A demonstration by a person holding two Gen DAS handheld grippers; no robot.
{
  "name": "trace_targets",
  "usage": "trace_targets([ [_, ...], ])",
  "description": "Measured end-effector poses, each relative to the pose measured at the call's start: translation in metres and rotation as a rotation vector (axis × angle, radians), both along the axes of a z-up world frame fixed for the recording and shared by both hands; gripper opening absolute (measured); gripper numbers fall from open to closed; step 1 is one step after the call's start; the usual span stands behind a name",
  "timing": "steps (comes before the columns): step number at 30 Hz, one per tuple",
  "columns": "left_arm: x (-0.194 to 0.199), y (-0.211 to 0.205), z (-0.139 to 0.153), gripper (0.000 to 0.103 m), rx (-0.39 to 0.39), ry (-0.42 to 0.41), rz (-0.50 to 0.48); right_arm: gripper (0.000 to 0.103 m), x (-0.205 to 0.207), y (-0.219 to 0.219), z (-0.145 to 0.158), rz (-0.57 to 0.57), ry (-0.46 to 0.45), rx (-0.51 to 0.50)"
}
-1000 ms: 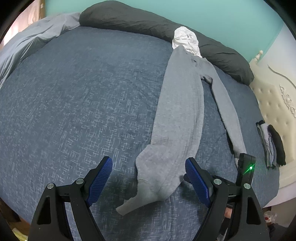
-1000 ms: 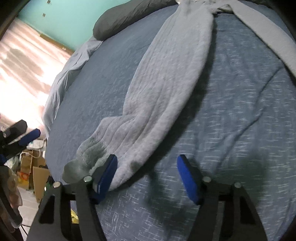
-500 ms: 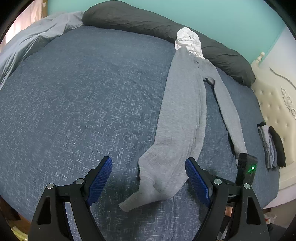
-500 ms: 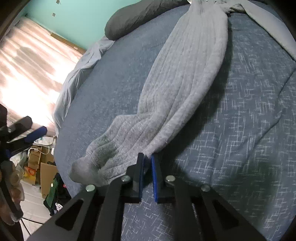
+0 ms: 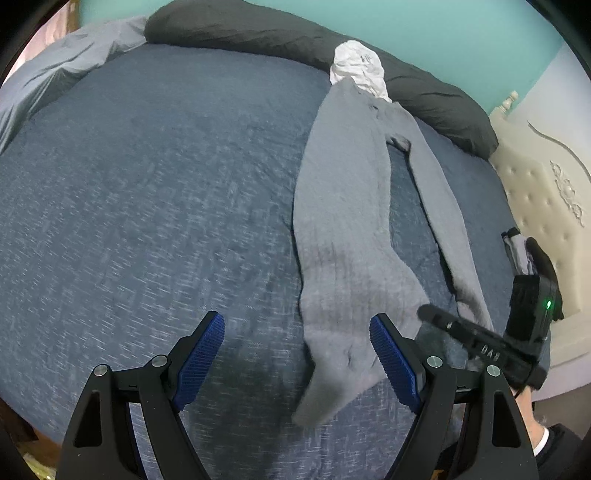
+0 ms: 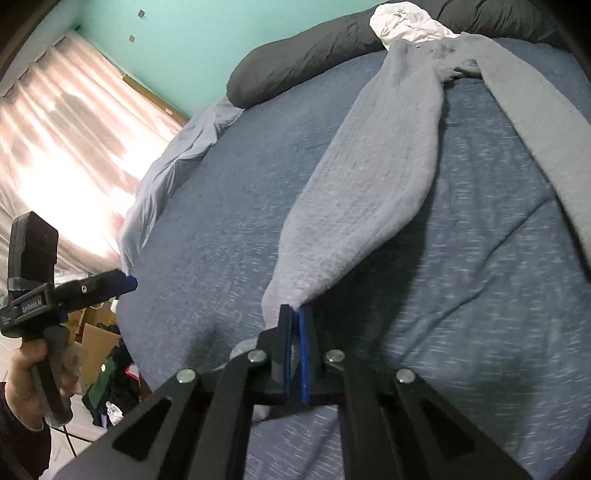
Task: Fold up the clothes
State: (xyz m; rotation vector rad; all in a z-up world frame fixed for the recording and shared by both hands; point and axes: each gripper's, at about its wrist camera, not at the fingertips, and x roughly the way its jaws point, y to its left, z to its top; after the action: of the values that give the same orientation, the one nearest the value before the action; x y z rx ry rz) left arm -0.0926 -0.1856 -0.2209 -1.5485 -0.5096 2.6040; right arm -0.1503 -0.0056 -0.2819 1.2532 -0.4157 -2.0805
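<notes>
grey knit leggings [image 5: 343, 206], laid lengthwise on the blue bedspread [image 5: 147, 184]: soft, light, limp, likely stretchy, best taken at cuff edges; right gripper [image 6: 294, 332] clamped on one cuff, left gripper [image 5: 297, 358] jaws apart, empty.

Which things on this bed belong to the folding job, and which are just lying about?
In the job:
- grey leggings
- right gripper, jaws shut on a leg's foot end
- left gripper, jaws open above the bed

Lying about:
- white garment
- dark bolster pillow
- small stack of dark clothes
- pale grey sheet
</notes>
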Motion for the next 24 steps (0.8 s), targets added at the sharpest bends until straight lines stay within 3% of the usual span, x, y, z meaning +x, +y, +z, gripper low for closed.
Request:
trace_targets([
  [14, -0.002, 0.031, -0.075, 0.084, 0.075, -0.145, -0.12, 0.004, -0.001, 0.018, -0.025, -0.039, -0.062, 0.024],
  [17, 0.0, 0.033, -0.078, 0.084, 0.114, -0.141, -0.133, 0.007, -0.001, 0.018, -0.025, -0.042, -0.064, 0.025],
  [22, 0.0, 0.044, -0.077, 0.084, 0.124, -0.135, -0.179, 0.007, -0.001, 0.023, -0.026, -0.054, -0.071, 0.036],
  [24, 0.002, 0.049, -0.077, 0.083, 0.119, -0.14, -0.191, 0.012, -0.001, 0.026, -0.025, -0.072, -0.078, 0.045],
])
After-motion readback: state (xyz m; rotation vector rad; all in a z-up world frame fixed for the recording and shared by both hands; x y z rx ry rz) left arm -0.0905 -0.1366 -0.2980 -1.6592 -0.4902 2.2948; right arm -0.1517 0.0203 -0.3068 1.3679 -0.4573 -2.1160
